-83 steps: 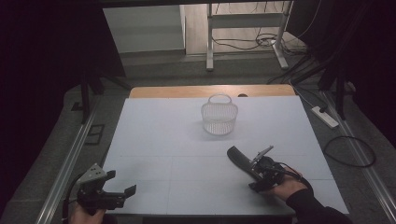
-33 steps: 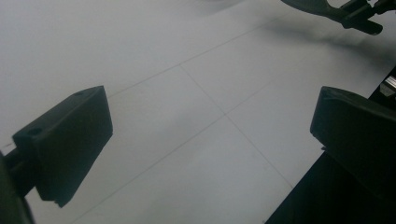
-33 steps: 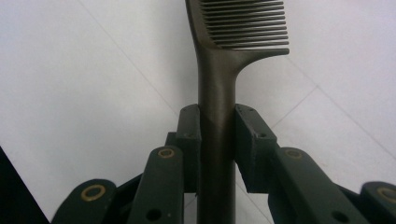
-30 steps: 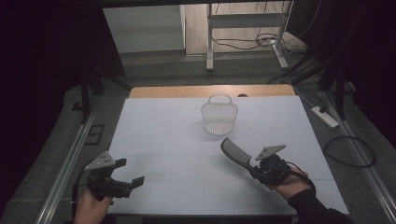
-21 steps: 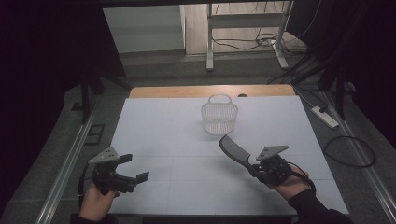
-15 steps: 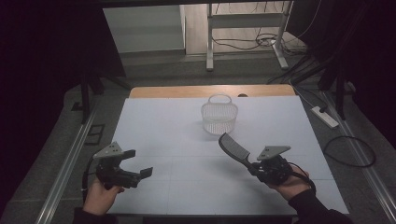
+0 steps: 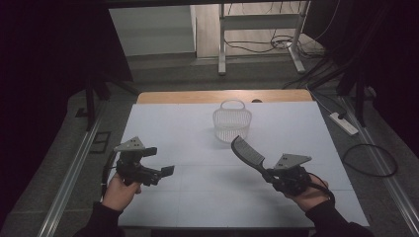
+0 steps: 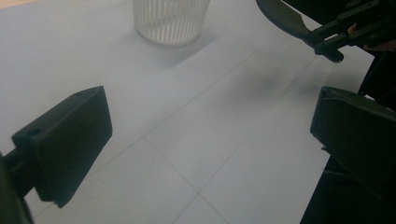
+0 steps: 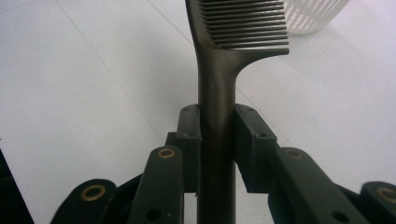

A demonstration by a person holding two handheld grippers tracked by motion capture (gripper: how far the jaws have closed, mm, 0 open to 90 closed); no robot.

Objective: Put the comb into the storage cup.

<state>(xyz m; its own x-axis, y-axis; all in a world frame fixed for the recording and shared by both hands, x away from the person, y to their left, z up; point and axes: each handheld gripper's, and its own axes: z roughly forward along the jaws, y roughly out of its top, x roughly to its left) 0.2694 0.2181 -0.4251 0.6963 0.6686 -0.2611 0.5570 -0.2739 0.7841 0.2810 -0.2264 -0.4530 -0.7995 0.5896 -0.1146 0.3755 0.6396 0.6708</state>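
A black comb (image 7: 247,152) (image 9: 233,42) is held up off the white table (image 7: 197,182), its toothed end pointing toward the white slatted basket (image 7: 231,120). My right gripper (image 7: 272,174) (image 9: 216,126) is shut on the comb's handle, both pads pressed against it. At the table's left side my left gripper (image 7: 165,174) (image 8: 210,140) hovers open with nothing between its jaws. In the left gripper view the basket (image 8: 169,18) stands ahead and the comb (image 8: 287,18) crosses the top right.
A wooden strip (image 7: 222,96) borders the table's far edge. Metal rails (image 7: 69,173) run along both sides. A power strip (image 7: 344,123) and cables lie on the floor to the right, and a desk frame (image 7: 262,29) stands beyond.
My left gripper has moved up the table and inward from the near left corner. The right gripper has lifted the comb slightly and now holds still.
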